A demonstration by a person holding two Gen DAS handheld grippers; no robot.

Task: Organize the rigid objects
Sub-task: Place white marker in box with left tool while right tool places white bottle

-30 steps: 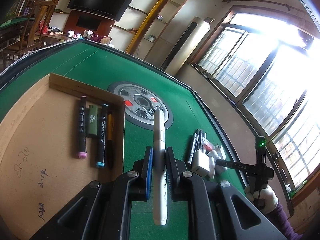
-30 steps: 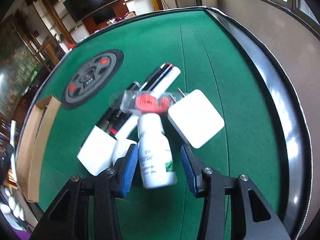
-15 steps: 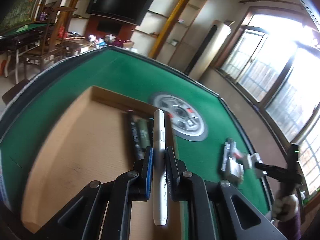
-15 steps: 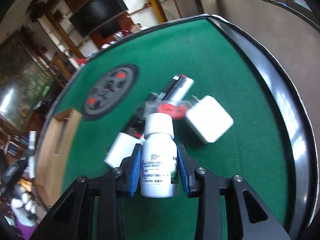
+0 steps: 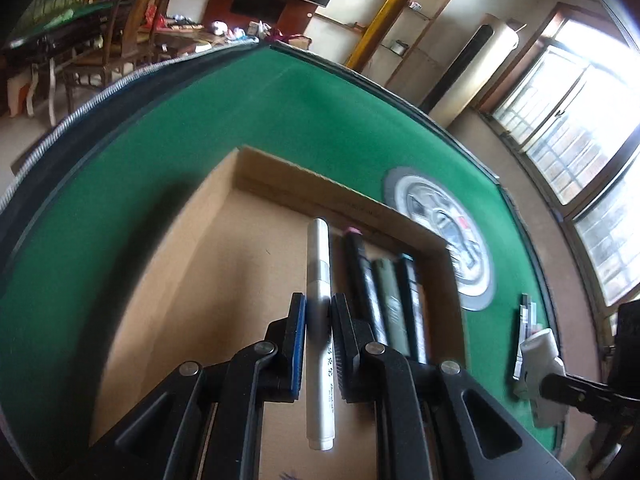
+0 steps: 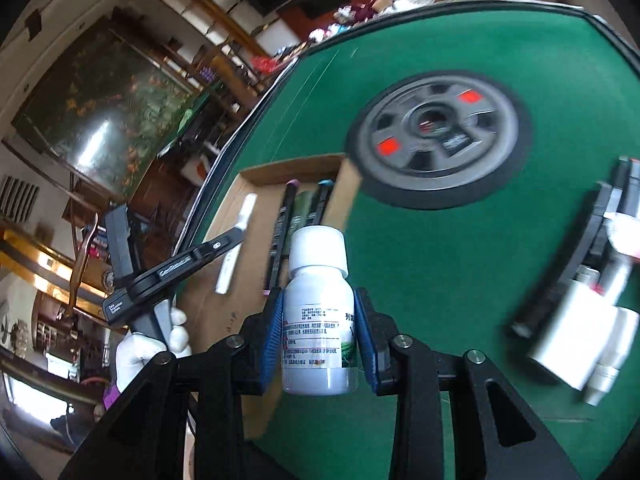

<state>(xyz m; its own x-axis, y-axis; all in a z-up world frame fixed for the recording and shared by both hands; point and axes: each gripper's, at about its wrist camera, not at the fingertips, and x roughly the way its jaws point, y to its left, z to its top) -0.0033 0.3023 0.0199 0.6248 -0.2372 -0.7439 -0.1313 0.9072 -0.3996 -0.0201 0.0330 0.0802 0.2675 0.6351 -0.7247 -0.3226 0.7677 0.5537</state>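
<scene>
Both hands have swung toward the cardboard tray (image 5: 192, 280): left tool (image 5: 318, 312) clamps a white marker (image 5: 319, 280) parallel to the pens (image 5: 384, 296) lying there; right tool (image 6: 318, 328) grips a white bottle (image 6: 318, 320).

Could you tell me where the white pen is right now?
The left gripper holds the white pen over the cardboard box, just left of the dark markers.

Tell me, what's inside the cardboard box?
Inside the box lie two black markers, one on each side of a green lighter, along its right wall. The gripper hides their near ends. The floor further left is bare.
</scene>
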